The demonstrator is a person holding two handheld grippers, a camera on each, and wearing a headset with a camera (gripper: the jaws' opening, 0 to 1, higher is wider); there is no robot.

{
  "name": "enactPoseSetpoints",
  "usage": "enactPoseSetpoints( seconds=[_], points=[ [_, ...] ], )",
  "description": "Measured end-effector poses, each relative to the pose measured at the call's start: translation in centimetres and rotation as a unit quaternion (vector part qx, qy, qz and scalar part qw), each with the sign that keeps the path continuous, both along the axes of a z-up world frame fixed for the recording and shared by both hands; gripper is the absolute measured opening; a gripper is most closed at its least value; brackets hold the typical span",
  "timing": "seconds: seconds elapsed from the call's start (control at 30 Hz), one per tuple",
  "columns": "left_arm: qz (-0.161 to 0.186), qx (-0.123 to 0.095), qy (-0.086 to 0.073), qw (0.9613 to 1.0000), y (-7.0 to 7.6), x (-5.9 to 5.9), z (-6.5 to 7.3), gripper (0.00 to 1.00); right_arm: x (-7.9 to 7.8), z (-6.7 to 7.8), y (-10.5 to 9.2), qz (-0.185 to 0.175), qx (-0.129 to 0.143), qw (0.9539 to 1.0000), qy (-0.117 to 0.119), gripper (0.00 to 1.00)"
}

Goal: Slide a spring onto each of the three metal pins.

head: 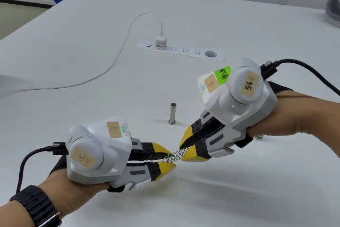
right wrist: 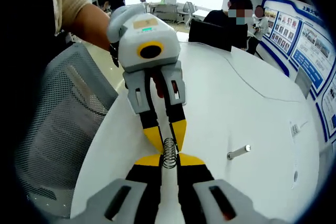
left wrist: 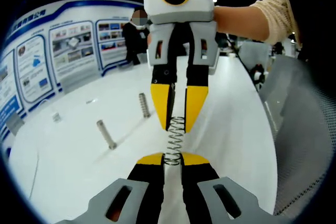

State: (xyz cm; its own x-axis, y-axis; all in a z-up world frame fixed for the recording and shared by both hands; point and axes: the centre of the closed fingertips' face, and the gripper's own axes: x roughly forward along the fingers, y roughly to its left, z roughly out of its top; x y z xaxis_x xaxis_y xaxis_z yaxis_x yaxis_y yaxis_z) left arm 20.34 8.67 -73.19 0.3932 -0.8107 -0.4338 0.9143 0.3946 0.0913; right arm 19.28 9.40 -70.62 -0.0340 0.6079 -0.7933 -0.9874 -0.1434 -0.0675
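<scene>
Left gripper (head: 168, 160) and right gripper (head: 188, 146) tip to tip, each pinched on one end of the spring (head: 176, 156); metal pin (head: 172, 114) upright on far side

A white table (head: 79, 35) carries a white power strip (head: 183, 51) with one plug (head: 161, 41) seated near its left end. A thin white cable (head: 114, 62) curves across the tabletop, well apart from the strip. A grey mesh chair back (right wrist: 58, 129) stands beside the table. Blue-framed display boards (left wrist: 58, 51) line the wall, with one person (left wrist: 131, 38) standing near them. Other seated people (right wrist: 239, 11) are beyond the table's far end.
</scene>
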Motion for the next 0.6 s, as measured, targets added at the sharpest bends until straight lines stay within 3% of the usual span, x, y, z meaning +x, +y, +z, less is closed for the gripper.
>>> enactPoseSetpoints(
  seconds=[0.6],
  points=[
    [0.008, -0.022, 0.006, 0.9997, -0.5, 0.0, 0.6, 0.11, -0.3, 1.8, 2.0, -0.008, 0.040, 0.9991, -0.005, 0.12]
  ],
)
